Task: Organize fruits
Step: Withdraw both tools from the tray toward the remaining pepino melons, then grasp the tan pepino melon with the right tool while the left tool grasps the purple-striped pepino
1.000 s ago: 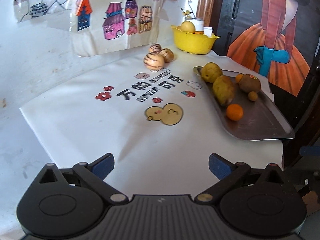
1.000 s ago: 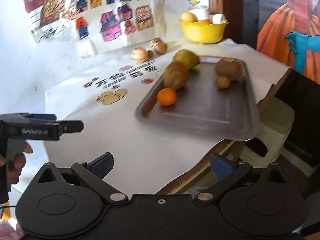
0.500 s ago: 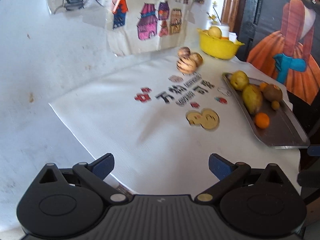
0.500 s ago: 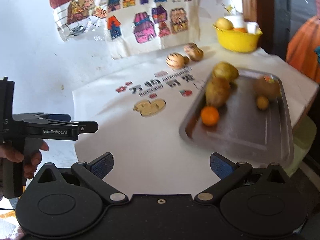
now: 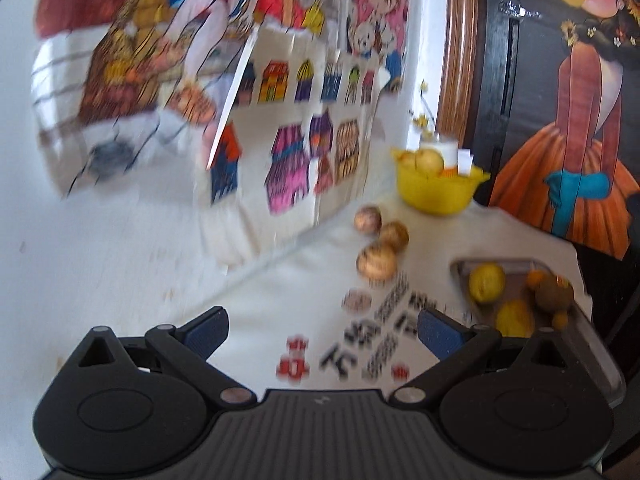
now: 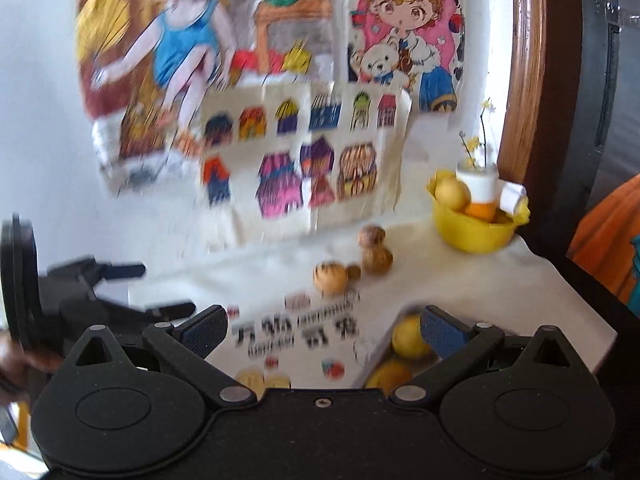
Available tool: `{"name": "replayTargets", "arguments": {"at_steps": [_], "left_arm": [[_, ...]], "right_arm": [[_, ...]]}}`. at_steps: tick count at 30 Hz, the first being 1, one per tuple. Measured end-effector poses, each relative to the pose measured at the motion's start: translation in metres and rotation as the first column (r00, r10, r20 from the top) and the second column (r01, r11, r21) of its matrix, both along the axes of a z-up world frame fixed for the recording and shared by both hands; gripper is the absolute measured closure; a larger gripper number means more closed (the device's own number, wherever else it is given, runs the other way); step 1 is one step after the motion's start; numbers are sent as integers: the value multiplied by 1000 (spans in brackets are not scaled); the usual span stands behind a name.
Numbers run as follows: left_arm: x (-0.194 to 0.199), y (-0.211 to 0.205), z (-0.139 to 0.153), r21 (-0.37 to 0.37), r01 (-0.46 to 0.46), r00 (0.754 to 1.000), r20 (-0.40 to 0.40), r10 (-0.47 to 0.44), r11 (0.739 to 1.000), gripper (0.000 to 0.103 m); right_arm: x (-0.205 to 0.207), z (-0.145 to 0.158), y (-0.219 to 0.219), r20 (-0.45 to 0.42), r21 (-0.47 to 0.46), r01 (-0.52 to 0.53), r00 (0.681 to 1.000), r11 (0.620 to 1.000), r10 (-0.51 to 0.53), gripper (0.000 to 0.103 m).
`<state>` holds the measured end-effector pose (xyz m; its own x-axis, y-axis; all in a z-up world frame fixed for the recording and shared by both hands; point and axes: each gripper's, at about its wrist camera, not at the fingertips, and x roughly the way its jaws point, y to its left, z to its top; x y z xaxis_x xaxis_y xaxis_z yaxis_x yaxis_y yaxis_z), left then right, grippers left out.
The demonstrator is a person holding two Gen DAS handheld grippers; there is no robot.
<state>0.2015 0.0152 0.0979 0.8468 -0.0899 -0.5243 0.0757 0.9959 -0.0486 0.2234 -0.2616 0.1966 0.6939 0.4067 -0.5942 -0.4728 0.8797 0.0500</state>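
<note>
Drawings (image 6: 304, 128) of houses and children cover the white wall behind a surface (image 5: 280, 292) draped in a white printed cloth. On its right side lies a metal tray (image 5: 596, 360) holding a yellow fruit (image 5: 486, 282), a second yellow one nearer the camera, a brown fruit (image 5: 554, 293) and small orange ones. A yellow bowl (image 5: 436, 192) with more fruit stands at the far corner against the wall. Three striped round fruits (image 5: 376, 261) sit in a loose cluster on the cloth between bowl and tray, well ahead of both tools. The left tool (image 5: 322, 330) hangs above the cloth with its blue-padded fingers spread wide and nothing between them; the striped fruits lie ahead and slightly right of it. The right tool (image 6: 322, 330) is likewise spread and empty, its right finger over the near yellow fruit on the tray.
</note>
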Motion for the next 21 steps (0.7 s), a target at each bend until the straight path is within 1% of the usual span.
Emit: {"name": "replayTargets", "arguments": {"at_steps": [3,6,10,14,17,21], "left_arm": [[22,-5,3,24,32,998,46,-33,999,0],[46,-14,-7,49,70,995,72,-74,996,0],[79,-30,-30,52,129,990,44,-132,990,0],[104,-44,-51,57,172,984,27,-174,983,0],[122,-55,-62,66,196,980,28,-199,978,0],[144,-64,-73,67,201,979,24,-203,977,0]], "right_arm": [[42,11,-2,-45,47,12,999,999,-10,1],[88,6,-5,-113,96,53,993,994,-42,1],[145,-19,-10,-206,159,130,974,979,-96,1],[186,-48,-9,-288,194,168,952,966,-108,1],[212,-67,-4,-319,206,186,941,961,-113,1],[246,-92,4,-358,209,215,925,954,-129,2]]}}
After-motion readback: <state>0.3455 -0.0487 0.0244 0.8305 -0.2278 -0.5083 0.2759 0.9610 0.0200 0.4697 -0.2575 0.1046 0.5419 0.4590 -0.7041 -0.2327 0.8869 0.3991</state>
